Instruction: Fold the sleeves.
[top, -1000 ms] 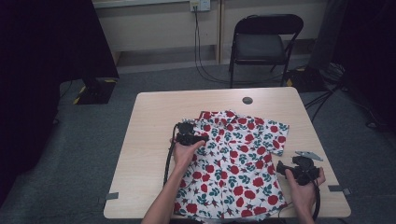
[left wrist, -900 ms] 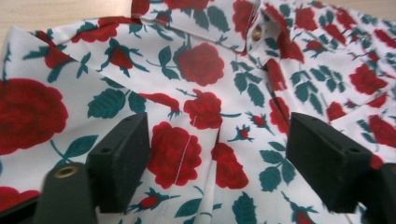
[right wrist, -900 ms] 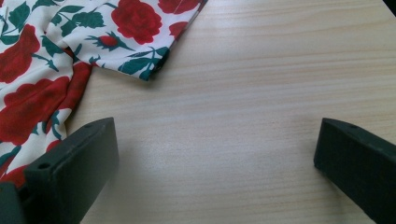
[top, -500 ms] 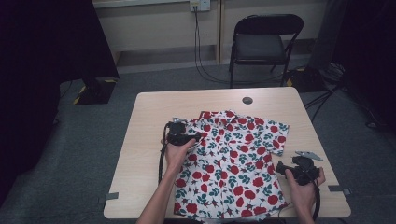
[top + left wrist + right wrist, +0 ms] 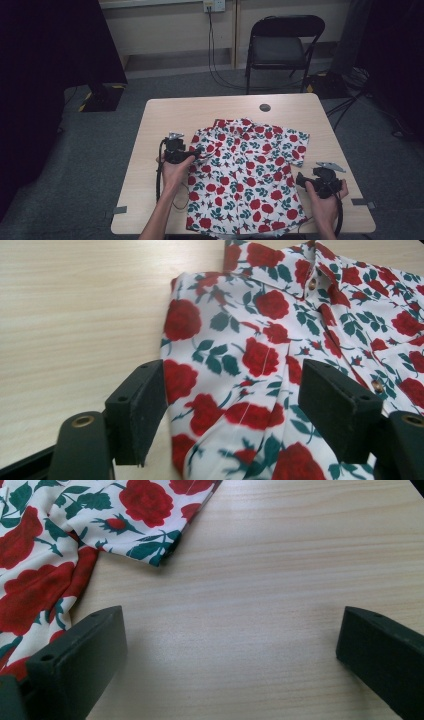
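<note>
A white shirt (image 5: 245,170) printed with red roses lies flat on the wooden table (image 5: 165,115), collar at the far side. My left gripper (image 5: 196,152) sits at the shirt's left edge, by the folded sleeve, pointing right. In the left gripper view its jaws (image 5: 232,390) stand apart with the shirt's (image 5: 260,305) fabric lying between them; they have just been closing, and the pads do not press on the cloth. My right gripper (image 5: 301,179) rests near the shirt's right edge, open. In the right gripper view (image 5: 230,630) bare table lies between its jaws, with the shirt's edge (image 5: 30,580) at the left.
A small dark round disc (image 5: 265,107) is set in the table behind the collar. Tape marks (image 5: 119,210) sit at the table's near corners. A black folding chair (image 5: 280,45) stands beyond the far edge, with cables on the floor.
My left gripper has slid left, from over the shirt's shoulder area to its left edge. The right gripper has stayed where it was.
</note>
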`<state>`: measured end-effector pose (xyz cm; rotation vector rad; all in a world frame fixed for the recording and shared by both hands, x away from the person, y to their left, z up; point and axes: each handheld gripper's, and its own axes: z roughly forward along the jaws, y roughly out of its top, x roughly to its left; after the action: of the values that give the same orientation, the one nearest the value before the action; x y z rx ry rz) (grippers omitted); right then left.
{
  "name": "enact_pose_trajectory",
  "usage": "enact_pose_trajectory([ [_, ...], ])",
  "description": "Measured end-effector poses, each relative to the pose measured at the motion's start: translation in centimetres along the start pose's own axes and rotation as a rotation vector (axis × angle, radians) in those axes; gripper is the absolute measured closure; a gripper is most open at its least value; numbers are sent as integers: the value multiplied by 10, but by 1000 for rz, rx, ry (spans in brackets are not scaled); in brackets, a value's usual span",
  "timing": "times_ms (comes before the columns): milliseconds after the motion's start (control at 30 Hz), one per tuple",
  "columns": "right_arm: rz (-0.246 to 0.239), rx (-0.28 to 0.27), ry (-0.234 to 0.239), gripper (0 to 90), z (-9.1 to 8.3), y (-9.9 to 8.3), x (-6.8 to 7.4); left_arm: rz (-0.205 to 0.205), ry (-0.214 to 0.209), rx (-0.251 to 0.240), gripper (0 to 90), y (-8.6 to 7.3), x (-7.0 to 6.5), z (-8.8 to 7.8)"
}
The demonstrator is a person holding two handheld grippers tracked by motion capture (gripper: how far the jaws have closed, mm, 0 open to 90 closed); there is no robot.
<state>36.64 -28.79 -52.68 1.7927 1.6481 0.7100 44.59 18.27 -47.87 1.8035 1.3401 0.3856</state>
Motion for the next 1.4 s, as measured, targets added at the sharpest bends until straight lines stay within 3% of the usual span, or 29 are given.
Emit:
enact_pose_trajectory([
  [400,0,0,0,0,0,0,0,10,-15,20,386,-15,1,-6],
  [567,0,0,0,0,0,0,0,14,4,25,423,-20,0,-5],
  [733,0,0,0,0,0,0,0,-4,7,56,567,-24,1,-2],
  [900,0,0,0,0,0,0,0,-9,-19,33,699,-24,-2,-4],
  [1000,0,0,0,0,0,0,0,8,-44,30,771,-23,-7,-3],
  [1100,0,0,0,0,0,0,0,17,-63,27,782,-22,-12,0],
  [1300,0,0,0,0,0,0,0,36,-79,45,809,-23,-22,7],
  [1400,0,0,0,0,0,0,0,71,-61,61,813,-26,-27,9],
])
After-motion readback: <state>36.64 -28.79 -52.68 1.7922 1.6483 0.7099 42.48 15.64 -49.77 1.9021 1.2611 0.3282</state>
